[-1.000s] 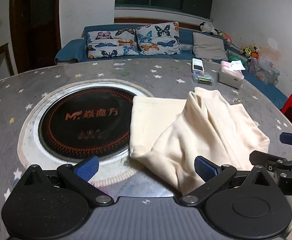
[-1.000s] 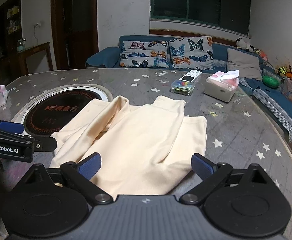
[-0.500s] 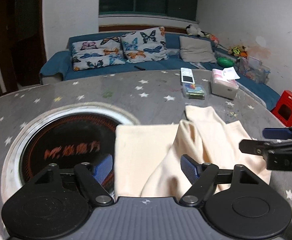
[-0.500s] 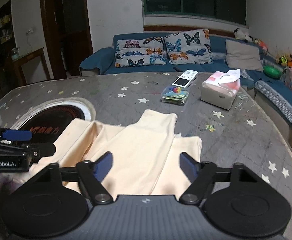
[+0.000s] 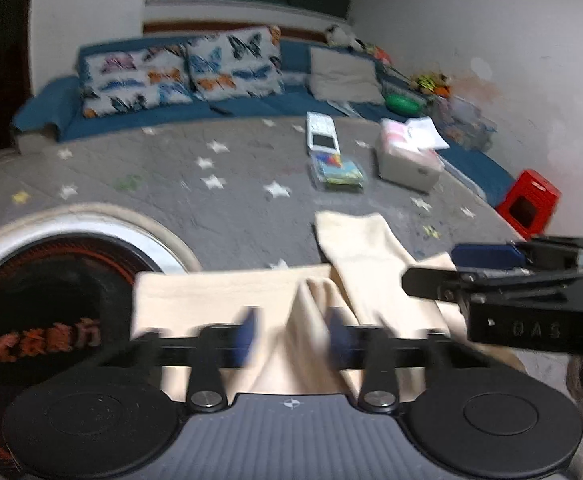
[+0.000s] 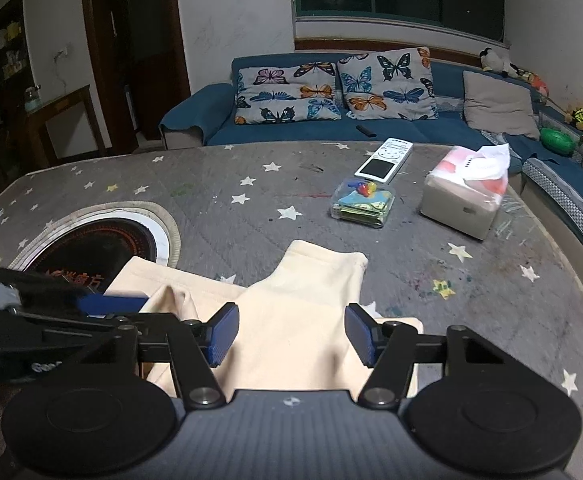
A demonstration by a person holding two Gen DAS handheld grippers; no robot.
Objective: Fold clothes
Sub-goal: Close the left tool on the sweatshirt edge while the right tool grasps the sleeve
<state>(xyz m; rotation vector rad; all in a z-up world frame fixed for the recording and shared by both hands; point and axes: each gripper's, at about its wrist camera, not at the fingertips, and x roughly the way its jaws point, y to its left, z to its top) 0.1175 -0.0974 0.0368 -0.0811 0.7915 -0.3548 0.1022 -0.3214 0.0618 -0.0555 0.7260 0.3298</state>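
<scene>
A cream garment [image 5: 363, 264] lies loosely folded on the grey star-patterned table [image 5: 231, 192], partly over the round cooktop's rim. It also shows in the right wrist view [image 6: 303, 320]. My left gripper [image 5: 291, 340] is low over the garment's near edge, its blue pads blurred and narrowed around a raised fold; whether it grips is unclear. My right gripper [image 6: 287, 332] is half open over the garment's near right edge, cloth between the pads without contact. Each gripper appears in the other's view, the right [image 5: 531, 300] and the left [image 6: 51, 320].
A round black induction cooktop [image 6: 99, 248] is set into the table at the left. A remote [image 6: 385, 160], a clear box of coloured items [image 6: 363, 202] and a tissue box [image 6: 467, 196] sit at the far right. A blue sofa [image 6: 331, 128] stands behind. A red stool [image 5: 529, 204] is right of the table.
Both grippers have dropped lower and moved in over the garment's near edge. Both pairs of fingers have narrowed, the left more than the right. The left view is now motion-blurred.
</scene>
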